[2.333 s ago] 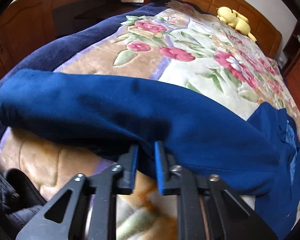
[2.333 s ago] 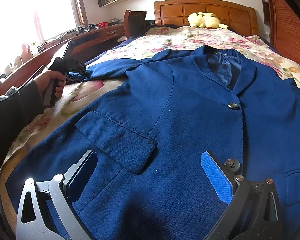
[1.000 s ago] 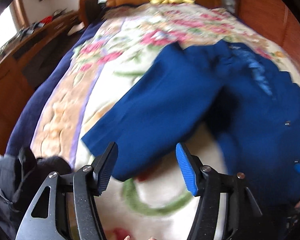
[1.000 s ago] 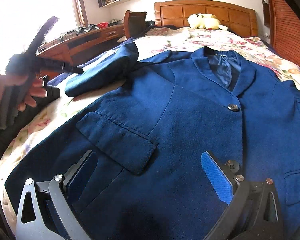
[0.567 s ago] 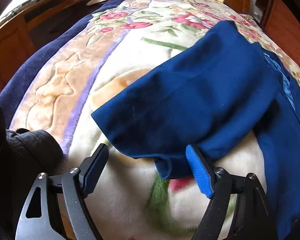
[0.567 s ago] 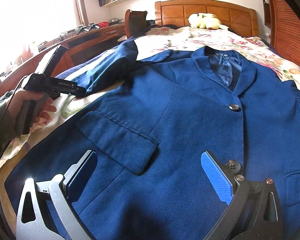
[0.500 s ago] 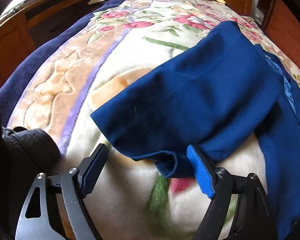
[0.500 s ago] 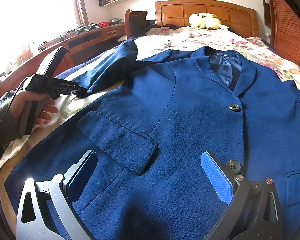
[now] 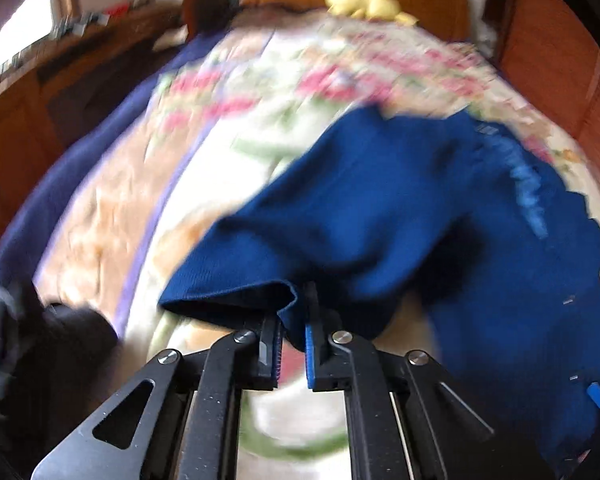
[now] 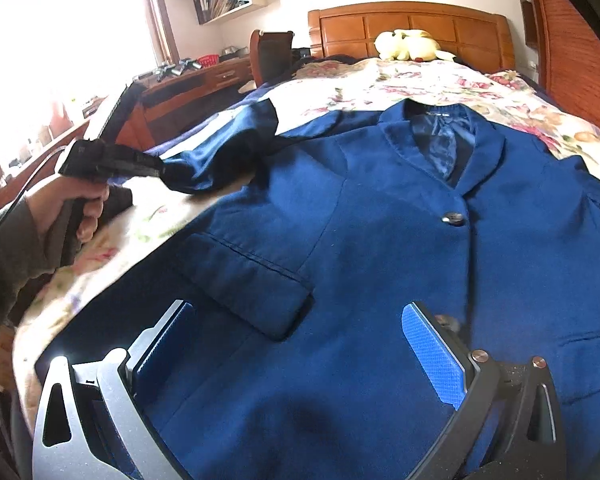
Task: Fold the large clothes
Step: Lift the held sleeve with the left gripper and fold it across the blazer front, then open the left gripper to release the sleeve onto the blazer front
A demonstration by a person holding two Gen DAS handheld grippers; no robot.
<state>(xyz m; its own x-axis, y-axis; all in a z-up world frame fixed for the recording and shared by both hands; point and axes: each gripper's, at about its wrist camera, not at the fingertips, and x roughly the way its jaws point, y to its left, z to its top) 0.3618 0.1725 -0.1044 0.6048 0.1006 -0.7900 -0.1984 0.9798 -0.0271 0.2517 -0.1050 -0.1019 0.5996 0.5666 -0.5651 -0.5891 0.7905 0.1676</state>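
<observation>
Half a second ago the left gripper (image 9: 291,334) stood wide around the sleeve (image 9: 340,216) cuff; now its jaws are clamped on that cuff and the sleeve is lifted off the floral blanket (image 9: 148,184). The left hand (image 10: 66,206) holds it level, pointing across the bed. The right gripper (image 10: 296,344) hovers spread apart over the blue jacket (image 10: 380,248), which lies flat, front up, near its pocket flap (image 10: 246,280)

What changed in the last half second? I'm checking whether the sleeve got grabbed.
The left tongs closed on the cuff of the navy blue jacket's sleeve; they were open around it before. The right tongs stayed open over the jacket front.
</observation>
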